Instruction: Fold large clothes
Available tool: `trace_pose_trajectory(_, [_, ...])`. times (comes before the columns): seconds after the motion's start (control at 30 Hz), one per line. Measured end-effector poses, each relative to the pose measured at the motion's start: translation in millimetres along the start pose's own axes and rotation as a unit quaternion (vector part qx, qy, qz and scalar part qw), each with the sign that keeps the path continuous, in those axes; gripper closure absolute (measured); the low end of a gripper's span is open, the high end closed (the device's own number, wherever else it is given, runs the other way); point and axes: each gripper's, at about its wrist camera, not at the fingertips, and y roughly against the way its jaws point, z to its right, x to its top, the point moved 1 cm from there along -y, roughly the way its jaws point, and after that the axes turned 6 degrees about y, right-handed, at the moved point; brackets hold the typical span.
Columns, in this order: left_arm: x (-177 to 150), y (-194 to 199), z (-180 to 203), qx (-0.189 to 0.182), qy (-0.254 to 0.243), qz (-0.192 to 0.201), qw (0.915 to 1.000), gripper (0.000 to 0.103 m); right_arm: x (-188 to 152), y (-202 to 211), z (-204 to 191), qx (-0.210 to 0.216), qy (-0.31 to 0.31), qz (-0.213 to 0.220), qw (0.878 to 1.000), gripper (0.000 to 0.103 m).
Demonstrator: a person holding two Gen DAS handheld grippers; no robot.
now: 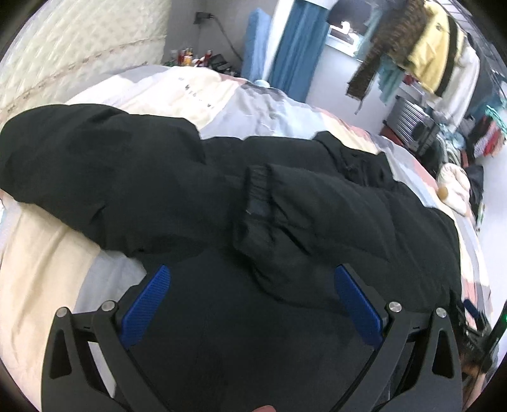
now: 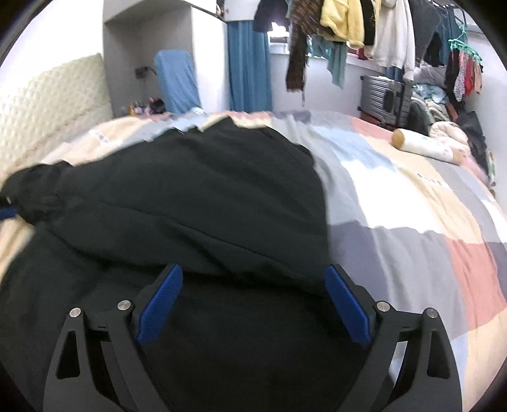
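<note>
A large black padded jacket (image 1: pixel 285 202) lies spread on a bed, with a ribbed-cuff sleeve (image 1: pixel 256 190) folded across its body. My left gripper (image 1: pixel 252 279) is open, its blue pads (image 1: pixel 149 304) wide apart just above the jacket's near part, holding nothing. In the right wrist view the same jacket (image 2: pixel 196 196) fills the left and centre, folded over on itself. My right gripper (image 2: pixel 253 279) is open above the jacket's near edge, empty. A bit of blue pad, seemingly the left gripper's (image 2: pixel 8 213), shows at the far left edge by the jacket's end.
The bed has a patchwork cover (image 2: pixel 412 215) of cream, grey and pink. A quilted headboard (image 1: pixel 79 47) stands at the left. A cylindrical pillow (image 2: pixel 421 144) lies at the far right. Hanging clothes (image 2: pixel 348 22), a suitcase (image 2: pixel 383 95) and blue curtain (image 2: pixel 248 63) line the wall.
</note>
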Motion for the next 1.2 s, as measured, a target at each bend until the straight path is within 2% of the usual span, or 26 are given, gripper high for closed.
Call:
trace_pose_trajectory(0.13, [5,-15,-12,-0.007,0.014,0.000,0.9999,0.002,-6,-17,14,0.004,-0.013,-0.026,1.000,0.011])
trace_pose_trajectory(0.2, [5,-25,-15,-0.015,0.019,-0.006,0.9997,0.006,-5,-27,8,-0.002,0.010,-0.052,0.999,0.011])
trace_pose_trajectory(0.3, [1,-42,-17,-0.014,0.018,-0.018,0.9996,0.010,-6,-36,0,-0.016,0.034,-0.062,0.997,0.010])
trace_pose_trajectory(0.37, [-2,-54,-14,-0.028,0.017,-0.033,0.9989,0.021,-7,-40,0,-0.038,0.042,-0.060,0.997,0.010])
trace_pose_trajectory(0.47, [-7,-62,-6,-0.040,0.000,-0.039,0.9984,0.031,-2,-45,6,-0.068,0.032,-0.044,0.996,0.010])
trace_pose_trajectory(0.5, [-7,-62,-3,-0.045,-0.006,-0.039,0.9982,0.043,0,-44,8,-0.074,0.027,-0.036,0.996,0.010])
trace_pose_trajectory(0.53, [-7,-61,0,-0.058,-0.009,-0.041,0.9974,0.063,5,-41,10,-0.076,0.020,-0.020,0.997,0.010])
trace_pose_trajectory(0.57, [-6,-58,2,-0.073,-0.008,-0.042,0.9964,0.074,10,-37,12,-0.078,0.012,-0.002,0.997,0.010])
trace_pose_trajectory(0.67, [-2,-41,11,-0.088,-0.012,-0.017,0.9959,0.084,25,-26,21,-0.086,-0.014,0.035,0.996,0.010])
trace_pose_trajectory(0.77, [2,-23,24,-0.110,-0.021,0.002,0.9937,0.086,34,-14,34,-0.090,-0.054,0.061,0.993,0.010])
trace_pose_trajectory(0.87, [4,-25,34,-0.118,-0.031,0.005,0.9926,0.086,34,-10,55,-0.086,-0.083,0.074,0.990,0.010])
trace_pose_trajectory(1.1, [-11,-63,42,-0.072,-0.053,-0.036,0.9953,0.085,15,-31,71,-0.069,-0.105,0.046,0.991,0.010])
trace_pose_trajectory(1.2, [-17,-67,43,-0.057,-0.064,-0.037,0.9956,0.085,8,-46,76,-0.060,-0.117,0.021,0.991,0.010])
